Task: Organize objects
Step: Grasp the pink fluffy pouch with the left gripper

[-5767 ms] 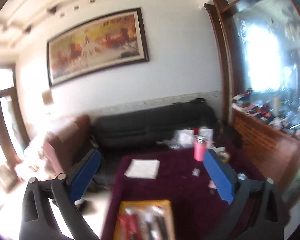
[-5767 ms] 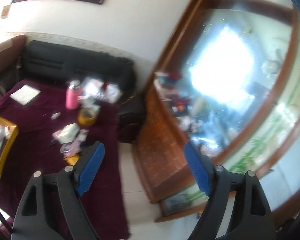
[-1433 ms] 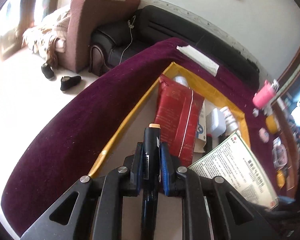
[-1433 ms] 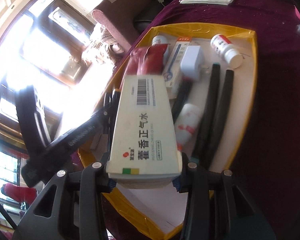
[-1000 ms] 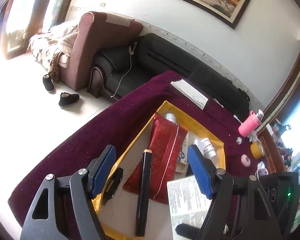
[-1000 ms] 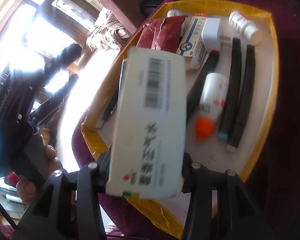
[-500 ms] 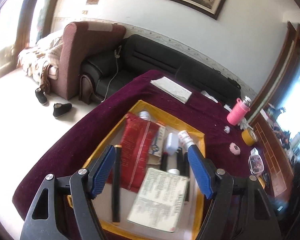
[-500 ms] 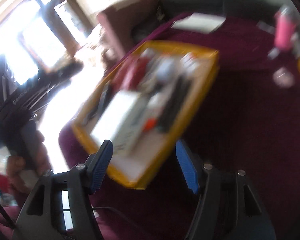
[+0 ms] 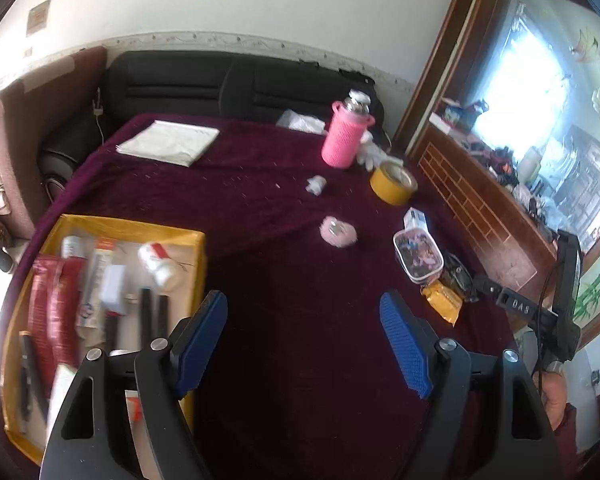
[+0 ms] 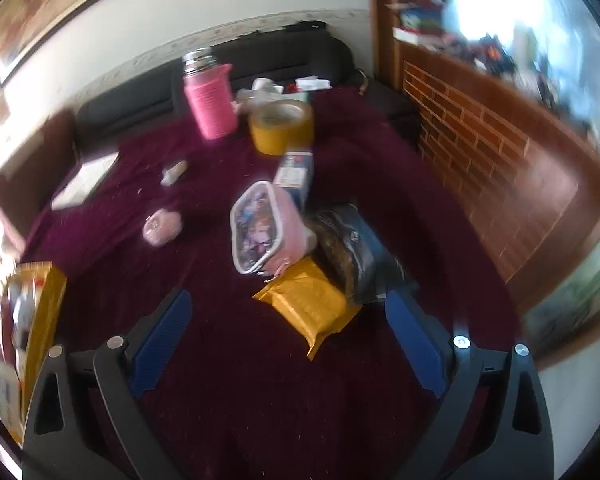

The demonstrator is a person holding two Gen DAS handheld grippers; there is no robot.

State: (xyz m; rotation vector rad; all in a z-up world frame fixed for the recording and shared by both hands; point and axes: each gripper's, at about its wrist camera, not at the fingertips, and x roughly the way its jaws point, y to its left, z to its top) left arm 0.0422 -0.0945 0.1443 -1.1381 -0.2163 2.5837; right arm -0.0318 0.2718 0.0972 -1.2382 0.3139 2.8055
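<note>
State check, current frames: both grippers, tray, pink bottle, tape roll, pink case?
left gripper: open, empty
right gripper: open, empty
yellow tray: holds items, on cloth
pink bottle: upright, capped
tape roll: lying flat
pink case: closed, tilted

Black sofa [image 9: 228, 80], framed painting [image 10: 40, 12], brick-patterned wooden cabinet [image 10: 500, 152], armchair [image 9: 28, 120]
</note>
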